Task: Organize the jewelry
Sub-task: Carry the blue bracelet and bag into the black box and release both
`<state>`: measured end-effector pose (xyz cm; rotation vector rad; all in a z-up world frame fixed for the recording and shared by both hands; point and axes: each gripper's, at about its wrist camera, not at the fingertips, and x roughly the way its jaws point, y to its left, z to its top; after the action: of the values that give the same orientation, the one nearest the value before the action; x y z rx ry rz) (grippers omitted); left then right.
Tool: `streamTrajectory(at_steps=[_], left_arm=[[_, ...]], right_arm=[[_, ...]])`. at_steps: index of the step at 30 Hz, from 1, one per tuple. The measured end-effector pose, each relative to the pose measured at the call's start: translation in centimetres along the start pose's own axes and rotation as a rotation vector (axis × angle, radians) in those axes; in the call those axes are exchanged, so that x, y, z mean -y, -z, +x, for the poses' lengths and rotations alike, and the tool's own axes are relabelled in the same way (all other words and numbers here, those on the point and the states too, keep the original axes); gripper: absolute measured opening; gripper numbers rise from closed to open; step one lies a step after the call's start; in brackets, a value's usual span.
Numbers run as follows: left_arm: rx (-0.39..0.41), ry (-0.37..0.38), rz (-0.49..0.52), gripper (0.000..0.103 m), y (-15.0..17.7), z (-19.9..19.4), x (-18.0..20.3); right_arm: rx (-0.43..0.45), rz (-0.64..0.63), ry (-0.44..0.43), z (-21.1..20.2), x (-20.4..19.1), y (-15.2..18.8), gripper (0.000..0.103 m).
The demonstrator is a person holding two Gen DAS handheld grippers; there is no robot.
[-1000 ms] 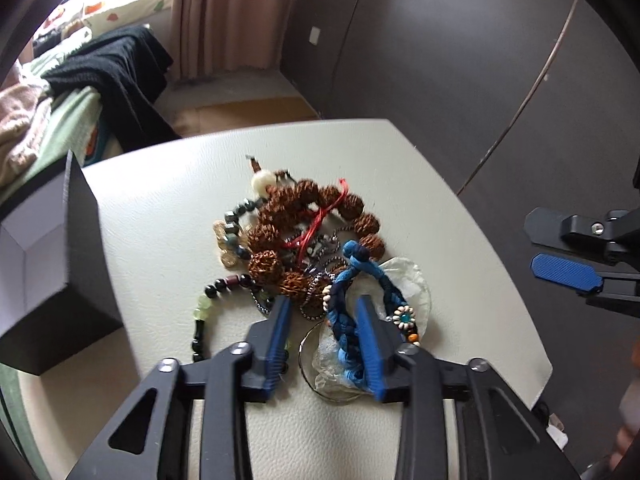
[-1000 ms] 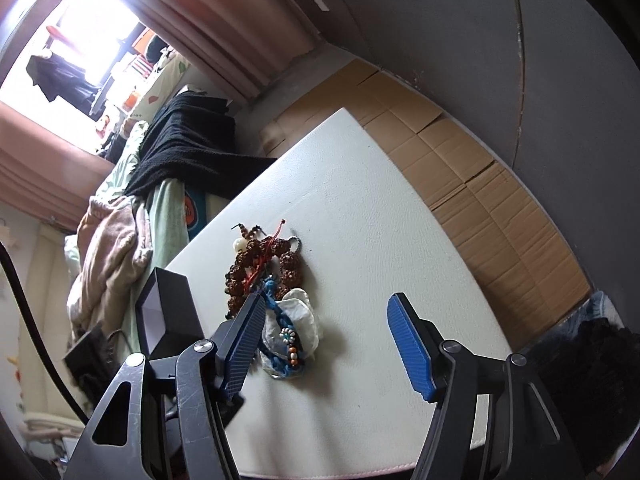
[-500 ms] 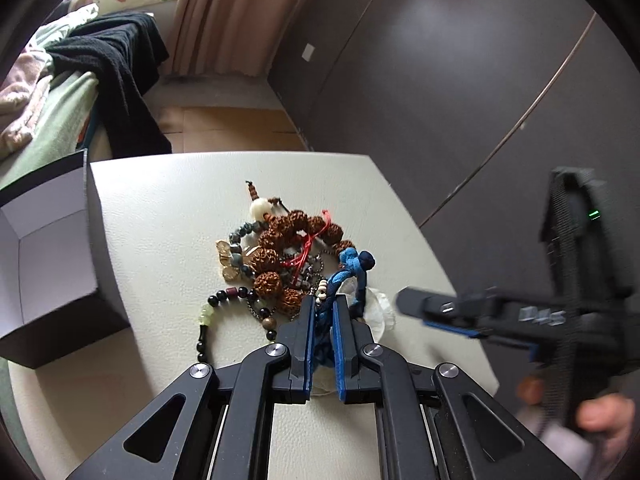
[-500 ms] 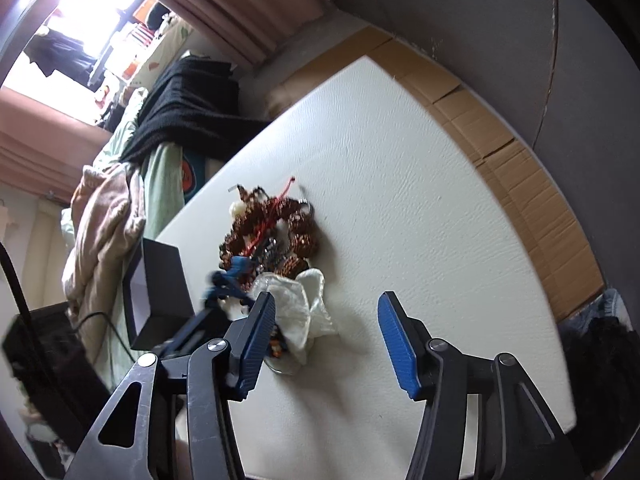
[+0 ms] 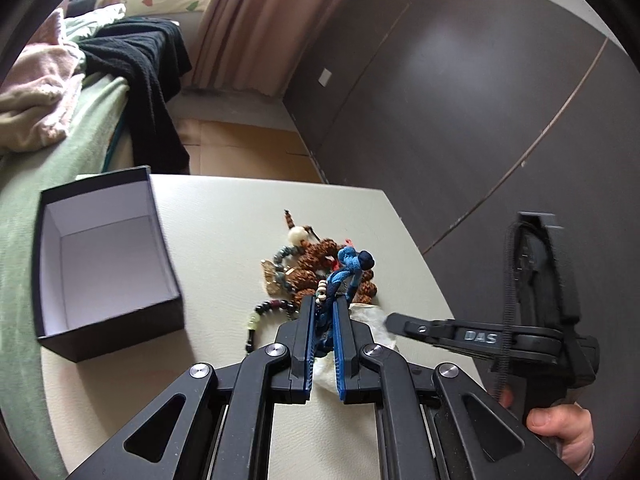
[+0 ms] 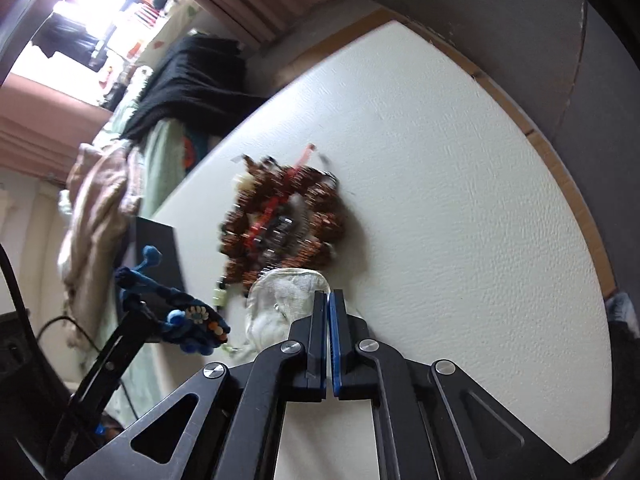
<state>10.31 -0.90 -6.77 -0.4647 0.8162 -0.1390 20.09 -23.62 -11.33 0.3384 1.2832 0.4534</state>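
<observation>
My left gripper (image 5: 323,304) is shut on a blue braided bracelet (image 5: 346,266) and holds it above the jewelry pile (image 5: 316,268) of brown seed beads, dark beads and a red cord on the white table (image 5: 224,216). In the right wrist view the bracelet (image 6: 180,316) hangs from the left gripper at the left. My right gripper (image 6: 328,300) is shut on the edge of a clear plastic pouch (image 6: 284,292) lying just in front of the pile (image 6: 280,224). The pouch (image 5: 370,316) also shows in the left wrist view.
An open black box (image 5: 104,256) with a white inside stands on the table's left part. A bed with green sheet and black clothing (image 5: 148,64) lies beyond it. A dark wall (image 5: 460,92) runs along the right. The table's right edge (image 6: 568,184) is near.
The left gripper closed on the blue bracelet and lifted it off the pile. The right gripper moved in to the pouch and closed on its edge.
</observation>
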Motion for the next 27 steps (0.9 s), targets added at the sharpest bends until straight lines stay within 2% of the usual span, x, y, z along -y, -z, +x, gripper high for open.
streamTrajectory(at_steps=[16,27], left_arm=[[0.182,-0.045,-0.092,0.008,-1.1,-6.0,-3.2],[0.281,-0.103,-0.21,0.008,-2.7,-7.8,-7.5]], right_arm=[[0.212,-0.12,-0.191,-6.9,-4.6,1.9,0.003],[0.255,-0.16,-0.292,-7.5,-7.9,2.4,0.003]])
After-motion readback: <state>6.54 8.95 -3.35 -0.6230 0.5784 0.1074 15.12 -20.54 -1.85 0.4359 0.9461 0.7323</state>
